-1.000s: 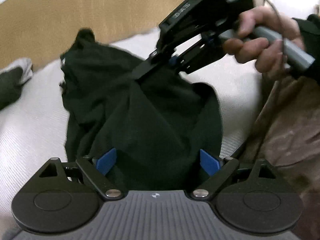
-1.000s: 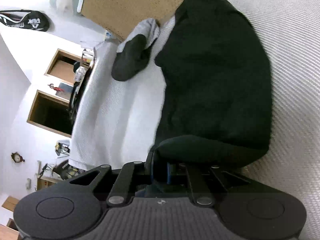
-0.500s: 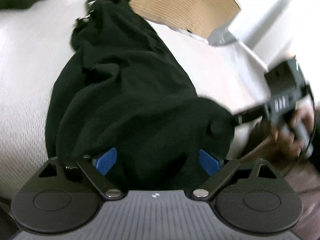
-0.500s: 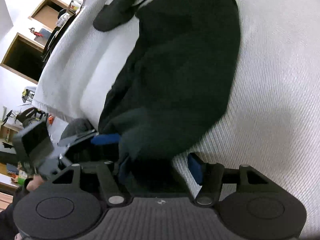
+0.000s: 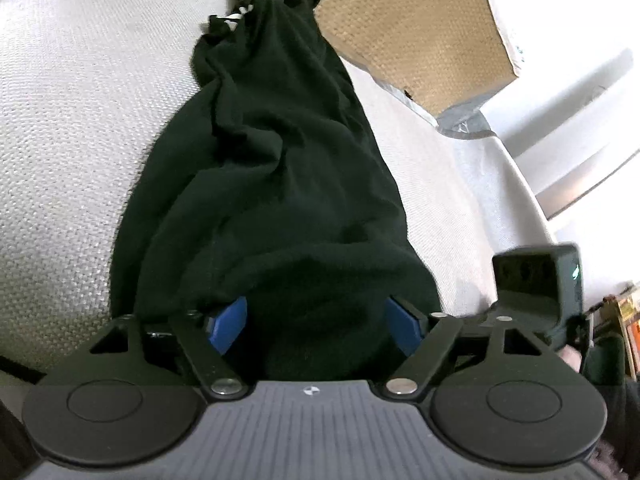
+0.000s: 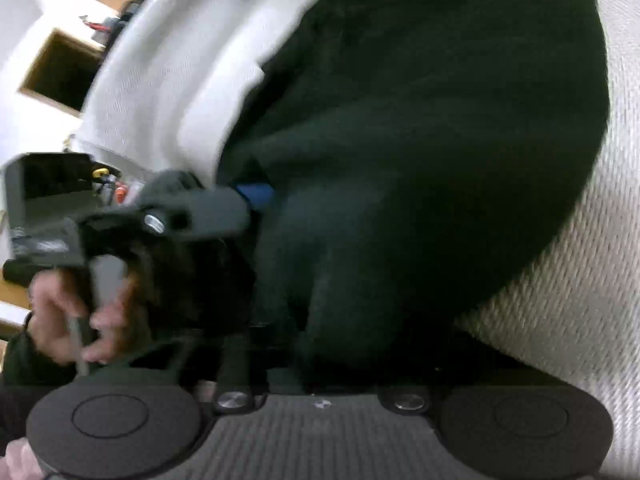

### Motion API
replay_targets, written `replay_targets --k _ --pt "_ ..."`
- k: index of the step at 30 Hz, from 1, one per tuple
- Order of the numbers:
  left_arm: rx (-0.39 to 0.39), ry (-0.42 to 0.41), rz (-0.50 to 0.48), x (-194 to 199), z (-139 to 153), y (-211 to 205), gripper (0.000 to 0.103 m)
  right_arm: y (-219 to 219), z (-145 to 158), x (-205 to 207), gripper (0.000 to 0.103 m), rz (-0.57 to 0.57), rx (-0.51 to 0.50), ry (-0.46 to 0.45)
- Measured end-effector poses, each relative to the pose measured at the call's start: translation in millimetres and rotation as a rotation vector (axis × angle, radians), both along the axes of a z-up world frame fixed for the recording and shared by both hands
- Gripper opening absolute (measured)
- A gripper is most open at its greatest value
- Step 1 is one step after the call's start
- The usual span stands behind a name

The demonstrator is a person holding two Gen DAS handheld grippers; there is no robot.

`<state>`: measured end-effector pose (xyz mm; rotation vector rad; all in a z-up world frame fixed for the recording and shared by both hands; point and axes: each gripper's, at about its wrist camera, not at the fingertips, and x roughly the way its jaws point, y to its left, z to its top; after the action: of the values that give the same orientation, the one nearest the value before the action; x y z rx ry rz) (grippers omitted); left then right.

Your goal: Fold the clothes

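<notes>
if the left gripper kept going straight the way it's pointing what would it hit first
Most likely the black garment: a bunched fold already sits between the open jaws of the left gripper, which have just been closing. Beyond it the cloth runs along the white bedcover towards the woven headboard. Depth is uncertain.

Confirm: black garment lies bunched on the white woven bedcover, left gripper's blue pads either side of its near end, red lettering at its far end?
Wrong on the lettering: the left wrist view shows white lettering at the far end of the black garment. It does lie on the white woven bedcover, with the left gripper straddling its near end.
</notes>
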<state>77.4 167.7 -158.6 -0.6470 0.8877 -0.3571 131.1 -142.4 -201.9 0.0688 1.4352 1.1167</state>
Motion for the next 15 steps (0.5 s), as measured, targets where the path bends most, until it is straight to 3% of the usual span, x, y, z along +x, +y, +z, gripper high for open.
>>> replay_targets --k 3,4,6,9,15 --pt "0.098 -0.075 -0.054 -7 29 6 0.078 -14 14 7 0.016 -0.121 0.142 0.123" --pt "0.141 -0.123 -0.081 -11 43 6 0.087 -19 18 9 0.016 -0.161 0.189 0.164" --pt "0.235 -0.235 -0.142 -22 74 3 0.093 -28 29 16 0.016 -0.252 0.289 0.240" --pt "0.277 -0.342 -0.226 -32 105 -6 0.099 -32 44 31 0.016 -0.371 0.393 0.299" --pt "0.466 -0.374 -0.271 -38 105 -41 0.101 -3 57 68 0.016 -0.472 0.422 0.352"
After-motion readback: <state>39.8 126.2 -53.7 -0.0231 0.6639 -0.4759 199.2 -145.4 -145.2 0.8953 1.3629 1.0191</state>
